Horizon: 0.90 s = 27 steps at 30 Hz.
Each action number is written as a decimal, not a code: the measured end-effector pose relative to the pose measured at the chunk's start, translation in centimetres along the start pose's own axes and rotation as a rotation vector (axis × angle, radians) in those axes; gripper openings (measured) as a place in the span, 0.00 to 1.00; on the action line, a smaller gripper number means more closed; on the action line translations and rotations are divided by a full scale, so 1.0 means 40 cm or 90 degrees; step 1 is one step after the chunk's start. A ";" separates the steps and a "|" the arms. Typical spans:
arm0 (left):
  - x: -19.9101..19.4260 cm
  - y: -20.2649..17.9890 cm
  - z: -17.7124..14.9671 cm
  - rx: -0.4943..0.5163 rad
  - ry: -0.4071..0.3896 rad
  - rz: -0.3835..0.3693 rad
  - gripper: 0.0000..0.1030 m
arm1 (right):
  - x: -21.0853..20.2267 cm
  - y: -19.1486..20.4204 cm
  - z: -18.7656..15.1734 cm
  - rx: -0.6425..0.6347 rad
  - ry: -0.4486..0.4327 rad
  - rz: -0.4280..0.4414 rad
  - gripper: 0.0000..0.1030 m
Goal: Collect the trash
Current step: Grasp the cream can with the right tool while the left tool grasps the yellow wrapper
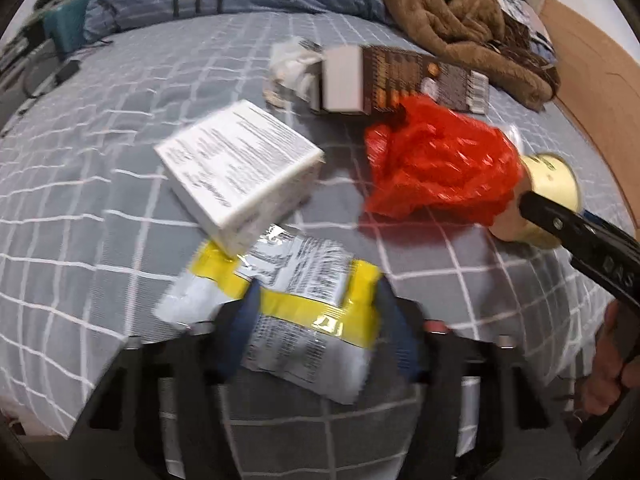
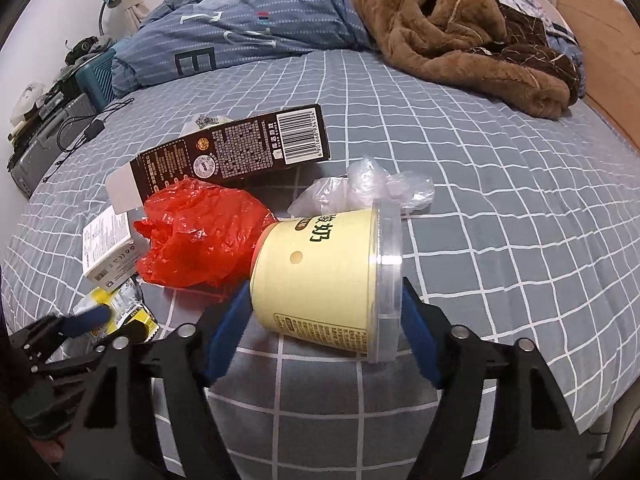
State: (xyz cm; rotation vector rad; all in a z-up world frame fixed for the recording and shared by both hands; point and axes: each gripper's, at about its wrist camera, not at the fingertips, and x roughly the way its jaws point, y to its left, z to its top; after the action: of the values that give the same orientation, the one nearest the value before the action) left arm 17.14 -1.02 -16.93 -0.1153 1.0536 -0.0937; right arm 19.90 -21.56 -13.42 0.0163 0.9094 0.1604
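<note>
Grey checked bedding point(image 2: 460, 168) fills both views. At lower centre of the left view, the left gripper point(image 1: 316, 316), tilted downward, clamps a yellow-and-silver snack wrapper point(image 1: 296, 300). At lower centre of the right view, the right gripper point(image 2: 326, 320) pinches the toppled yellow cup point(image 2: 320, 276) beside a red plastic bag point(image 2: 200, 232).

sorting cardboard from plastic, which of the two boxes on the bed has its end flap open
The dark brown box with the barcode: its white end flap hangs open. The white box with printed text is closed.
</note>
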 end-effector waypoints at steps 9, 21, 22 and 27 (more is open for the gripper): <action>-0.005 -0.005 -0.003 0.005 0.005 0.005 0.15 | -0.013 -0.014 -0.004 0.010 0.000 0.007 0.65; -0.065 -0.005 -0.016 -0.002 -0.006 0.008 0.11 | -0.062 -0.020 -0.015 0.012 -0.009 0.009 0.65; -0.074 -0.005 -0.016 -0.003 -0.009 0.008 0.11 | -0.069 -0.020 -0.015 0.012 -0.012 0.008 0.65; -0.118 -0.012 -0.014 -0.004 -0.022 0.005 0.10 | -0.105 -0.020 -0.015 0.014 -0.022 0.009 0.65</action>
State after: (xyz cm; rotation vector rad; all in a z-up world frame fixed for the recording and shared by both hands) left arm 14.33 -0.90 -13.09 -0.1180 1.0207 -0.0802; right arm 16.99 -22.98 -10.57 0.0467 0.8768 0.1631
